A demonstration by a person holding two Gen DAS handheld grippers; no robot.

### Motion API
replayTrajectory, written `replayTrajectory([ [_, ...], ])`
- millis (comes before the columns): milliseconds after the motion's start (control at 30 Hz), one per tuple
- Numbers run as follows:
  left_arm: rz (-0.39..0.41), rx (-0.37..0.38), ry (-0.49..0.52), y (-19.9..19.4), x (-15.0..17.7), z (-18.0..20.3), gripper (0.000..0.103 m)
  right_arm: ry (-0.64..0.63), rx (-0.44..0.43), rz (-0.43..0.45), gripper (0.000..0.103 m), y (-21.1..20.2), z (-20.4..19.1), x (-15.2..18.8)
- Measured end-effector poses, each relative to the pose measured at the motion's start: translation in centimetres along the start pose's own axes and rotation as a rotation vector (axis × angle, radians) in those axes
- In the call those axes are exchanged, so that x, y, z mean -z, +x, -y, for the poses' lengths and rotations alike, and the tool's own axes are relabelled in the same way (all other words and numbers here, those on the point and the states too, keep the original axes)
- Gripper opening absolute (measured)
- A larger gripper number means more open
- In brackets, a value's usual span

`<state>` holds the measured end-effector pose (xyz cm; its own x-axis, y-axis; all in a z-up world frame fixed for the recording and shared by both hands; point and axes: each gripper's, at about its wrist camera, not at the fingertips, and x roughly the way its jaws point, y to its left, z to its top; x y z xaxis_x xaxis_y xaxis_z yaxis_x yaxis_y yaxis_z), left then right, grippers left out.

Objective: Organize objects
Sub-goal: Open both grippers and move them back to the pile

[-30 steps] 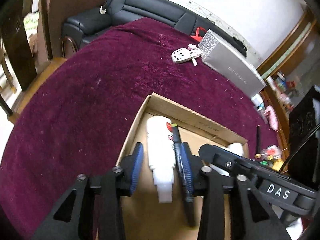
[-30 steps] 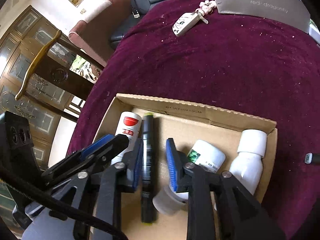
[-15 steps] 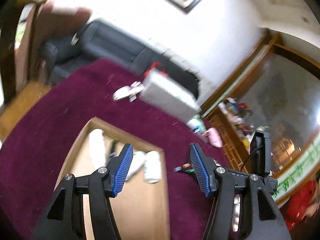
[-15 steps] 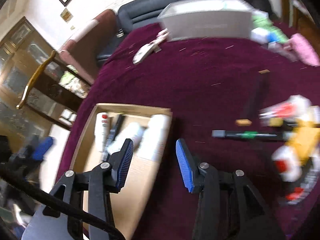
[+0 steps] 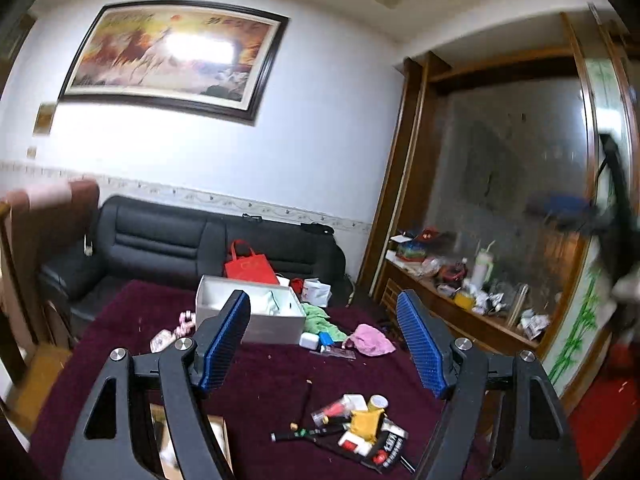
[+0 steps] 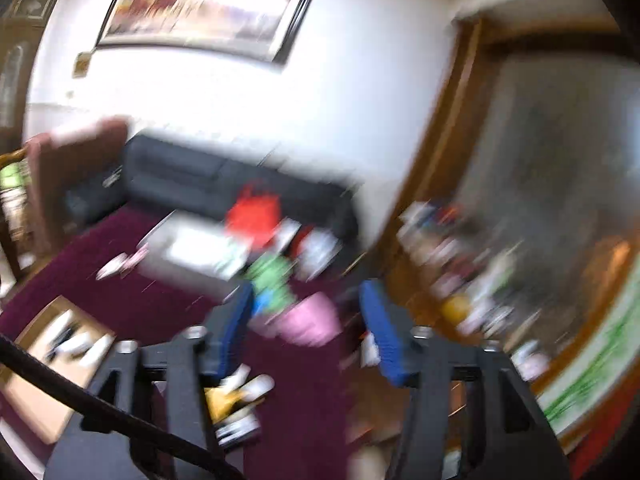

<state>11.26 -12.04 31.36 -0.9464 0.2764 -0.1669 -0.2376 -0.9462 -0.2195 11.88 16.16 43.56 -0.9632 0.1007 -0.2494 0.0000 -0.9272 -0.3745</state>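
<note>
Cardboard box (image 6: pixel 48 364) at lower left is holding several bottles; loose pile (image 5: pixel 360 428) is waiting on table (image 5: pixel 260 380). Left tool (image 5: pixel 324 344) & right tool (image 6: pixel 308 328) are spreading, nothing between.

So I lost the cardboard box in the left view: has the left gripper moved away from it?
Yes. The left gripper has lifted up off the box, now at the bottom edge, and faces the sofa.

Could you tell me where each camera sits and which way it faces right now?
Left wrist: on the left gripper, facing across the maroon table to the black sofa; its fingers show, opening, nothing between.
Right wrist: on the right gripper, blurred, same direction; fingers opening, empty.
Shared: sofa, painting, red bag, cardboard box.
</note>
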Motion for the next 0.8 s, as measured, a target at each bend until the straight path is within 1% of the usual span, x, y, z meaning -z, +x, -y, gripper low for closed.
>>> replayTrajectory([
  [33,-0.021,-0.002,0.015,1.3,-0.3,0.5,0.072,0.008,0.017,0.032,0.102,-0.6,1.2,-0.7],
  [67,-0.05,0.007,0.017,2.0,-0.1,0.8,0.072,0.024,-0.001,0.026,0.103,-0.5,2.0,-0.8],
  [133,-0.152,0.05,-0.022,4.5,1.5,0.9,0.072,0.078,-0.074,-0.023,0.103,1.1,2.6,0.6],
  [200,-0.284,0.09,-0.09,7.8,4.4,0.4,0.072,0.135,-0.161,-0.103,0.103,4.0,1.8,4.2],
  [267,-0.402,0.089,-0.153,10.5,7.8,-0.1,0.072,0.149,-0.232,-0.21,0.103,7.5,-0.3,9.0],
  [333,-0.516,0.082,-0.208,13.0,12.0,-0.8,0.072,0.181,-0.288,-0.288,0.102,10.5,-2.3,13.9],
  [400,-0.621,0.039,-0.257,14.8,16.5,-1.0,0.072,0.232,-0.345,-0.347,0.098,12.5,-3.6,18.5],
  [467,-0.706,0.0,-0.287,16.8,19.9,-1.1,0.072,0.328,-0.404,-0.378,0.097,13.6,-3.9,22.7],
  [500,-0.742,-0.038,-0.294,17.6,21.4,-1.3,0.072,0.376,-0.425,-0.387,0.097,14.2,-4.3,24.3],
  [567,-0.775,-0.093,-0.299,18.1,23.5,-0.8,0.072,0.466,-0.459,-0.404,0.097,15.5,-4.7,27.2],
  [633,-0.777,-0.163,-0.282,19.3,24.5,-0.5,0.072,0.559,-0.498,-0.43,0.097,16.5,-4.6,29.3],
  [733,-0.769,-0.202,-0.278,20.0,24.9,0.5,0.072,0.662,-0.534,-0.453,0.097,17.2,-3.9,31.2],
  [800,-0.788,-0.229,-0.221,20.9,25.8,1.7,0.072,0.7,-0.539,-0.46,0.097,17.6,-3.8,32.2],
])
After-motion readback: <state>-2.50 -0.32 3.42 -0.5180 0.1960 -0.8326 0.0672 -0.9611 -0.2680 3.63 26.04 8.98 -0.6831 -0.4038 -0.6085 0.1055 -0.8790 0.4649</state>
